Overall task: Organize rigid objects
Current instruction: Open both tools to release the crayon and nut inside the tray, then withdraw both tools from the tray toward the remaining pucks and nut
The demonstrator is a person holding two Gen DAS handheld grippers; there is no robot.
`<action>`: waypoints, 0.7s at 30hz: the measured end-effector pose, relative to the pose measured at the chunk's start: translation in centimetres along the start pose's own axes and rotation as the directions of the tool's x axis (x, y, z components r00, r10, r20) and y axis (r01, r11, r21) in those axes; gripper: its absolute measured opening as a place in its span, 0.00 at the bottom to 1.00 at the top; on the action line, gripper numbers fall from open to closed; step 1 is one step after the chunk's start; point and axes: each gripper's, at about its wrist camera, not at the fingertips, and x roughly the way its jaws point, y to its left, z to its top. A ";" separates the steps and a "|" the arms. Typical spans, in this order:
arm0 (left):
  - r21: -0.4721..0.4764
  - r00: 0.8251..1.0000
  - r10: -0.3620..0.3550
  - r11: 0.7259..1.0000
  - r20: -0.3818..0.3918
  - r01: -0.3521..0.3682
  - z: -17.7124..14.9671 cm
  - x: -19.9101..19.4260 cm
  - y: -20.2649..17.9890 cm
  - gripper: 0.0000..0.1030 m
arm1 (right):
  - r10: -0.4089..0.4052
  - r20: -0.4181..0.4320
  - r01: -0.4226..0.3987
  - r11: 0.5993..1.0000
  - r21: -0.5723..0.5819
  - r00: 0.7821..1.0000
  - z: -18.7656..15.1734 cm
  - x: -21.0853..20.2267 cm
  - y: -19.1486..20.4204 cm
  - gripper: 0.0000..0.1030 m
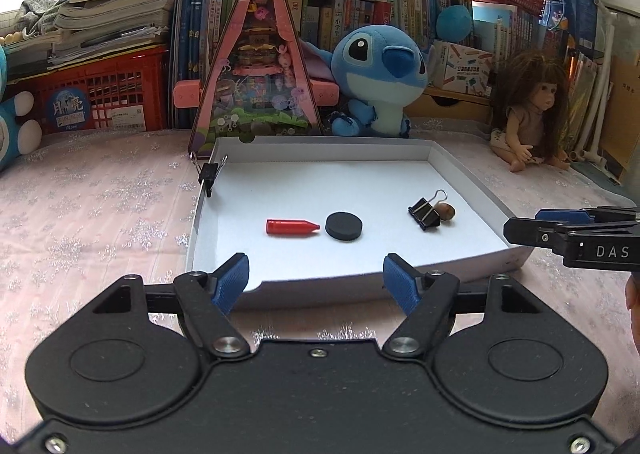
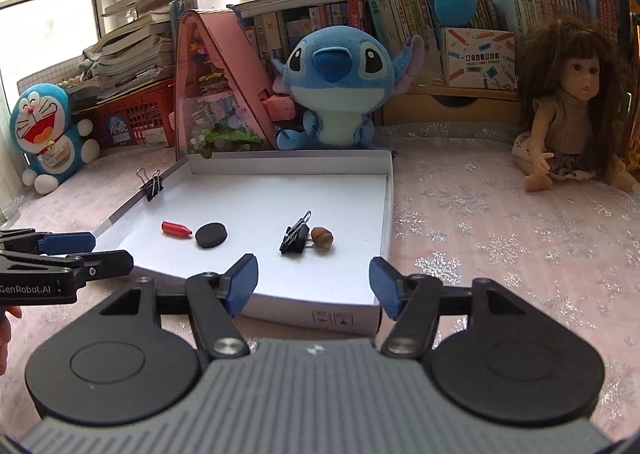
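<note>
Red crayon-like piece (image 1: 292,226) lies flat in the white tray (image 1: 320,162), long axis running left-right, tip pointing right at the black disc (image 1: 343,226) just beside it. Binder clip (image 1: 425,209) touches a brown nut (image 1: 445,210) further right. I see my left hand-held gripper (image 1: 316,281) open wide, nothing between the pads. Right hand-held gripper (image 2: 313,282) likewise, empty, at the tray's near edge.

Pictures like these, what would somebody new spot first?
Probably the big blue plush toy sitting against the books, right behind the white tray. Next, the long-haired doll sitting on the cloth to the tray's right. Then the little things in the tray: a red crayon, a black disc, a binder clip.
</note>
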 end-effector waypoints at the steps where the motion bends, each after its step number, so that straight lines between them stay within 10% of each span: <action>1: 0.001 1.000 -0.002 1.000 0.001 0.002 -0.5 -0.5 0.0 0.70 | 0.000 0.004 0.000 1.000 -0.012 1.000 -0.4 -0.4 0.2 0.73; 21: 0.077 0.999 -0.025 0.997 0.047 0.021 -7.7 -7.6 -0.2 0.70 | -0.011 0.030 0.015 0.991 -0.135 1.000 -8.0 -6.6 1.3 0.79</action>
